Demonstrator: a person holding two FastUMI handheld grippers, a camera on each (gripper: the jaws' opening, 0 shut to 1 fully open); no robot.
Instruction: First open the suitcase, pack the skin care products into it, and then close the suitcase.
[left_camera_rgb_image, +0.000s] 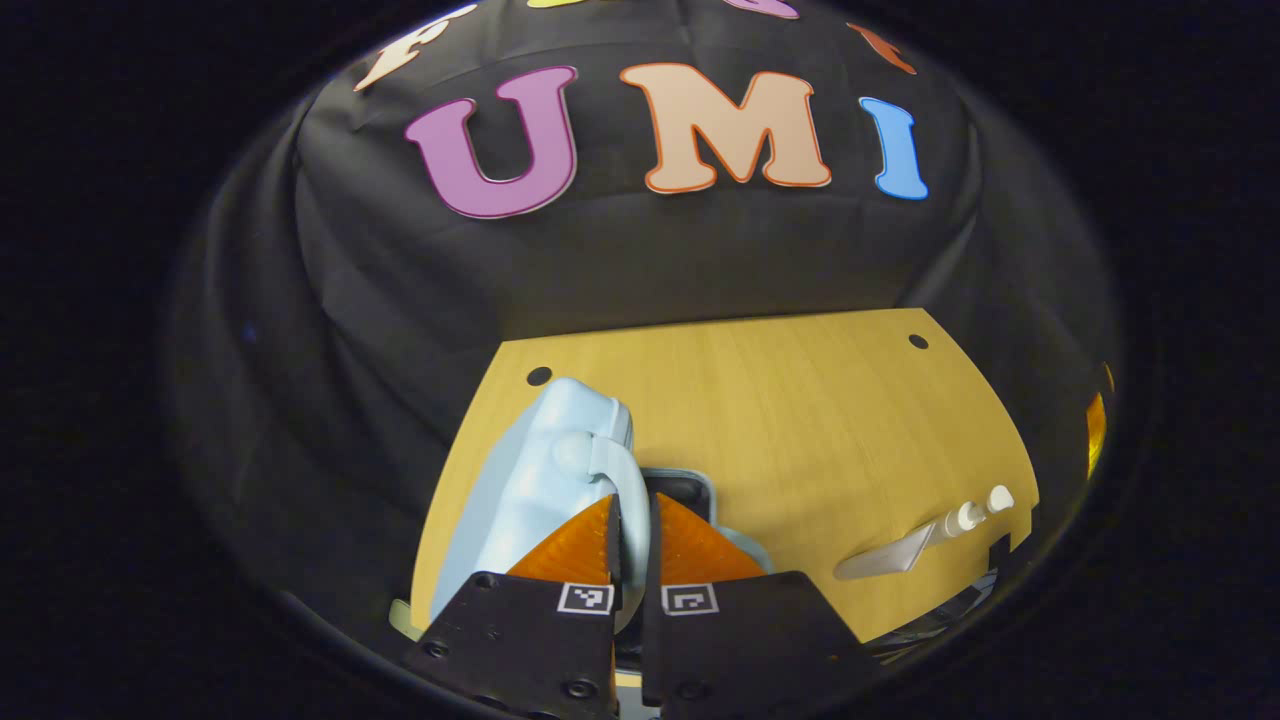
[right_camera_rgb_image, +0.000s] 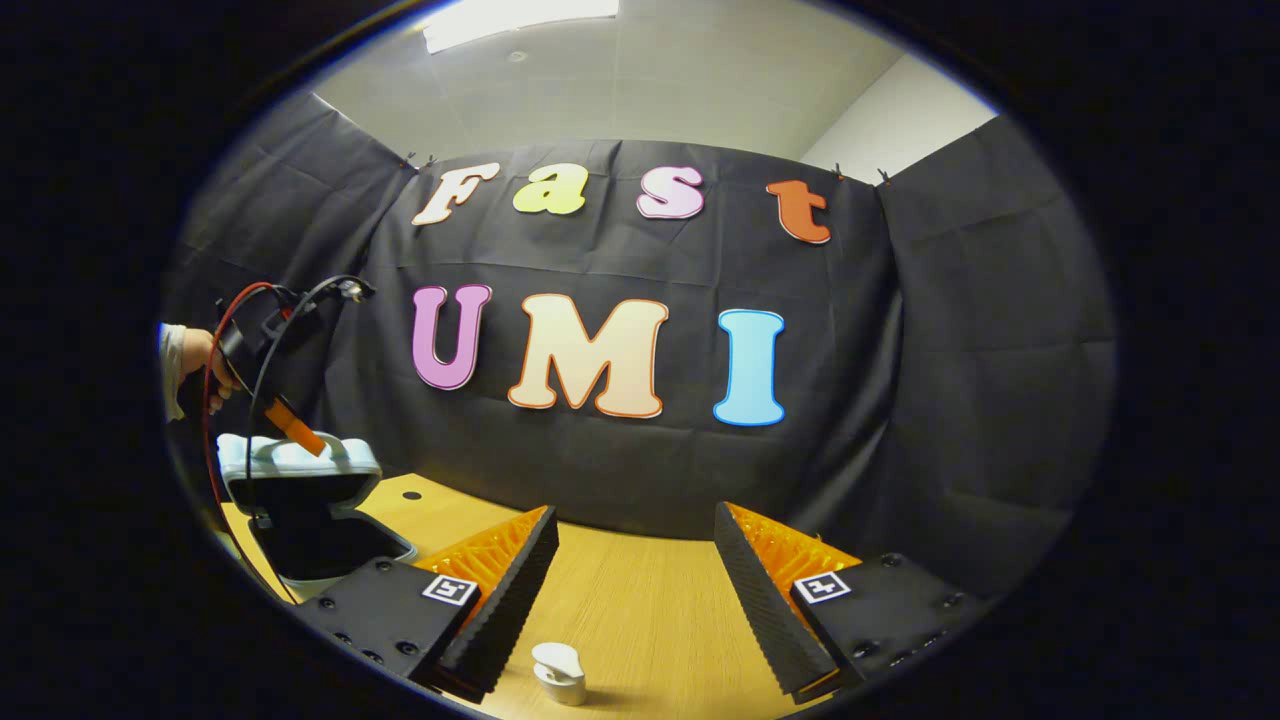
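No legible words, numbers or brands on any object. Only signs: square black-and-white coded markers (left_camera_rgb_image: 586, 598), one pair on the left gripper (left_camera_rgb_image: 632, 510) finger mounts, and a like pair on the right gripper (right_camera_rgb_image: 633, 515). Patterns only, no characters.

The left gripper view sits low and close over the pale blue suitcase (left_camera_rgb_image: 545, 480), looking steeply down and forward across the bench (left_camera_rgb_image: 800, 420) toward the far wall; the right gripper view rides higher and farther back, facing level at that wall and a strip of ceiling; both share the bench, the wall and the suitcase, which stands far left in the right gripper view beneath the left claw (right_camera_rgb_image: 300, 432).
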